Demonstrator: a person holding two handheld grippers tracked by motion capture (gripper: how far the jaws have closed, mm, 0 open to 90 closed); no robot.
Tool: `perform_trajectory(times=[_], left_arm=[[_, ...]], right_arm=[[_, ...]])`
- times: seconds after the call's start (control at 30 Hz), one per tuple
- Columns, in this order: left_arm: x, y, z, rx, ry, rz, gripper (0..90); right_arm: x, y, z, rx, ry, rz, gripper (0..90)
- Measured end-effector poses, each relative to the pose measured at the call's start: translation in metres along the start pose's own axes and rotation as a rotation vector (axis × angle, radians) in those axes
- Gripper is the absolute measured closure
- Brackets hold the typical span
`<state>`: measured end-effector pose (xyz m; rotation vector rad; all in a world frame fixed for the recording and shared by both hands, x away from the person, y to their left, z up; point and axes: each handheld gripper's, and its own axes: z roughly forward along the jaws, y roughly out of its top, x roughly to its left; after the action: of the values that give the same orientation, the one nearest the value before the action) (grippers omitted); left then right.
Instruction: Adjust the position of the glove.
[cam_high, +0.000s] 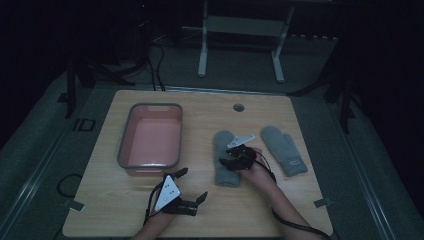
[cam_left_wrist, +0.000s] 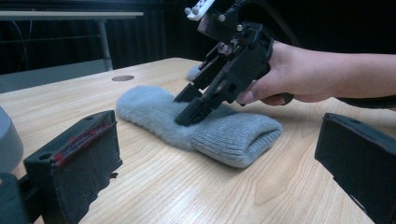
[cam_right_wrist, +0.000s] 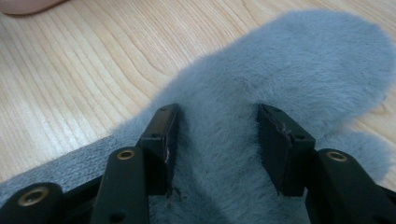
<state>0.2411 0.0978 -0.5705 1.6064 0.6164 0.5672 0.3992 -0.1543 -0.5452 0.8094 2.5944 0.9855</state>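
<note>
Half the far mitten (cam_left_wrist: 194, 72) behind right tongs (cam_left_wrist: 184, 108)

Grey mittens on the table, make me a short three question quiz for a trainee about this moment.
1. True or false: the right hand-held gripper has its tips down on the nearer grey mitten.
2. Which is it? The pink tub on the wooden table holds: A) one mitten, B) both mittens, C) nothing that can be seen.
3. Where does the second grey mitten lie relative to the one under the right hand-held gripper, in the high view?

Key:
1. True; its jaws stand apart, pressed into the fluffy surface.
2. C.
3. To its right, apart from it, flat on the table.
</note>
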Motion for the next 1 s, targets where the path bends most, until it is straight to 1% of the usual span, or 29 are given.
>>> perform_trajectory(times=[0.13,0.2,0.23,0.3,0.37,0.4,0.43,0.47,0.5,0.53,0.6,0.63,0.67,0.7,0.73,0.77,0.8,0.83,0.87,0.9,0.93,0.97,1.0], left_arm=[[0.0,0.0,0.0,-0.001,0.0,0.001,0.3],[0.0,0.0,0.0,0.0,0.0,0.0,0.2],[0.0,0.0,0.0,-0.001,0.0,0.001,0.2],[0.0,0.0,0.0,0.0,0.0,0.0,0.2],[0.0,0.0,0.0,-0.001,0.0,0.0,0.3],[0.0,0.0,0.0,-0.001,0.0,0.0,0.2],[0.0,0.0,0.0,0.0,0.001,0.0,0.2],[0.0,0.0,0.0,0.0,0.001,0.0,0.2],[0.0,0.0,0.0,0.0,0.001,0.0,0.2],[0.0,0.0,0.0,-0.001,0.001,0.0,0.2],[0.0,0.0,0.0,-0.001,0.002,0.0,0.2],[0.0,0.0,0.0,-0.001,0.002,0.0,0.2],[0.0,0.0,0.0,-0.001,0.002,-0.001,0.3],[0.0,0.0,0.0,-0.001,0.002,-0.001,0.2],[0.0,0.0,0.0,-0.001,0.002,-0.001,0.2],[0.0,0.0,0.0,-0.002,0.002,-0.001,0.2],[0.0,0.0,0.0,-0.002,0.001,-0.001,0.2],[0.0,0.0,0.0,-0.002,0.001,-0.002,0.2],[0.0,0.0,0.0,-0.002,0.002,-0.002,0.2],[0.0,0.0,0.0,-0.002,0.002,-0.002,0.2],[0.0,0.0,0.0,-0.002,0.002,-0.003,0.2],[0.0,0.0,0.0,-0.002,0.002,-0.003,0.3],[0.0,0.0,0.0,-0.002,0.002,-0.004,0.2]], right_arm=[[-0.002,0.001,0.001,-0.003,0.011,-0.003,48.6],[-0.002,0.003,-0.004,-0.004,0.015,0.011,45.3],[-0.002,0.004,-0.007,-0.012,0.02,0.004,44.6],[-0.002,0.007,-0.016,-0.025,0.014,0.003,43.8],[-0.004,0.009,-0.027,-0.049,0.009,0.009,43.2],[-0.004,0.009,-0.027,-0.049,0.009,0.009,43.2],[-0.007,0.009,-0.033,-0.062,-0.001,0.005,42.6],[-0.012,0.008,-0.047,-0.092,-0.017,0.016,41.8],[-0.012,0.008,-0.047,-0.092,-0.017,0.016,41.8],[-0.02,0.005,-0.061,-0.11,-0.041,0.024,41.7],[-0.031,0.0,-0.075,-0.118,-0.076,0.041,41.8],[-0.031,0.0,-0.075,-0.118,-0.076,0.041,41.8],[-0.043,-0.008,-0.087,-0.124,-0.111,0.061,43.0],[-0.05,-0.013,-0.093,-0.127,-0.129,0.074,44.6],[-0.05,-0.013,-0.093,-0.127,-0.129,0.074,44.6],[-0.062,-0.023,-0.105,-0.137,-0.161,0.098,47.8],[-0.062,-0.023,-0.105,-0.137,-0.161,0.098,47.8],[-0.073,-0.033,-0.117,-0.142,-0.195,0.122,48.9],[-0.078,-0.038,-0.121,-0.137,-0.209,0.143,50.6],[-0.078,-0.038,-0.121,-0.137,-0.209,0.143,50.6],[-0.083,-0.043,-0.126,-0.135,-0.227,0.157,51.5],[-0.092,-0.053,-0.131,-0.124,-0.241,0.192,53.5],[-0.097,-0.058,-0.133,-0.121,-0.246,0.213,53.9]])
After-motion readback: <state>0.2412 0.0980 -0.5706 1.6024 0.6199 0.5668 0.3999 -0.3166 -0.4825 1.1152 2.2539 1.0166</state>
